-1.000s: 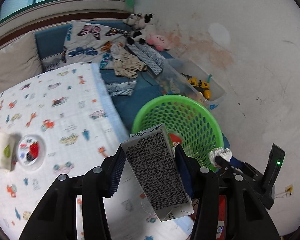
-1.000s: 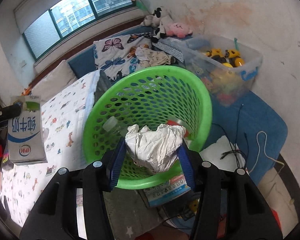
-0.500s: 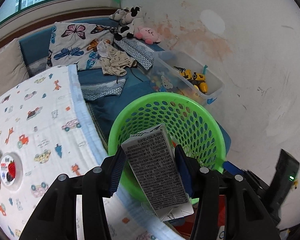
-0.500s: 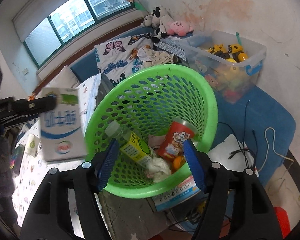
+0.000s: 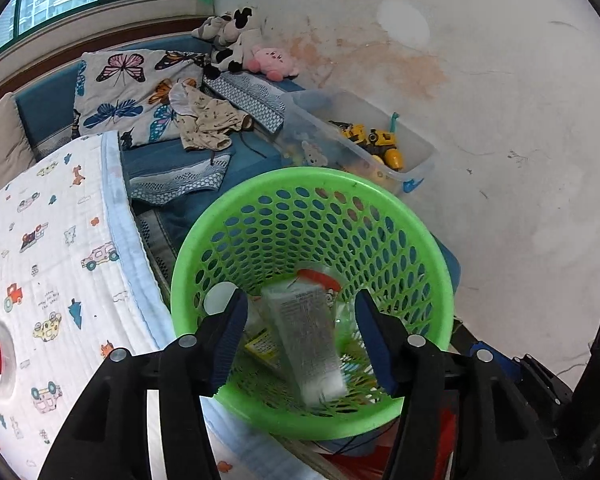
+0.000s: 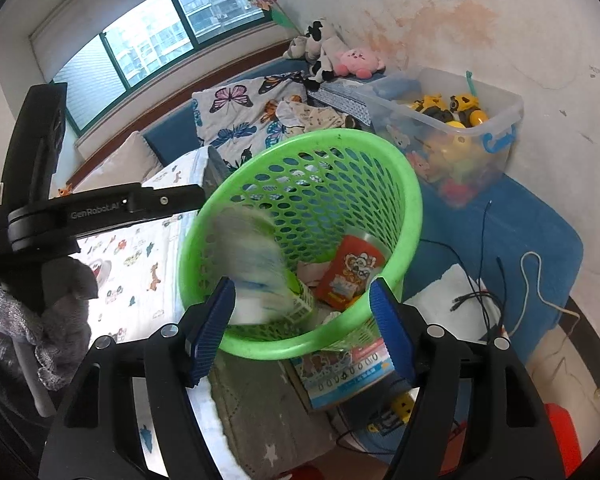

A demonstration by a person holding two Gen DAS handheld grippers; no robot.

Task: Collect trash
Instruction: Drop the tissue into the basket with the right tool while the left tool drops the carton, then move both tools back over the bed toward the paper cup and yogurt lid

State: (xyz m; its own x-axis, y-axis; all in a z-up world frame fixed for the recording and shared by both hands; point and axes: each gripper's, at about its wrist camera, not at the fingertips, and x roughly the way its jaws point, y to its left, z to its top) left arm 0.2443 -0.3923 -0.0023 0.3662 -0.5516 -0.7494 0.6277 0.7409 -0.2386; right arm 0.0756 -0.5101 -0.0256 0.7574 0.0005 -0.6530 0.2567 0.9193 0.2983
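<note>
Now the left gripper (image 5: 300,332) is opening, its pads clear of the blurred milk carton (image 5: 306,344) (apparently mid-fall) inside the green basket (image 5: 436,280) near its front rim, while the right gripper (image 6: 302,326), also opening, grasps nothing, so both should hold steady above the rim.

I'm counting 1 green basket (image 5: 440,272), 1 milk carton (image 5: 306,338) blurring inside it, 1 red cup (image 6: 350,274), 1 clear toy bin (image 6: 504,120), 1 pink plush (image 5: 270,62), and 2 grippers: left (image 5: 300,340), right (image 6: 304,326).
</note>
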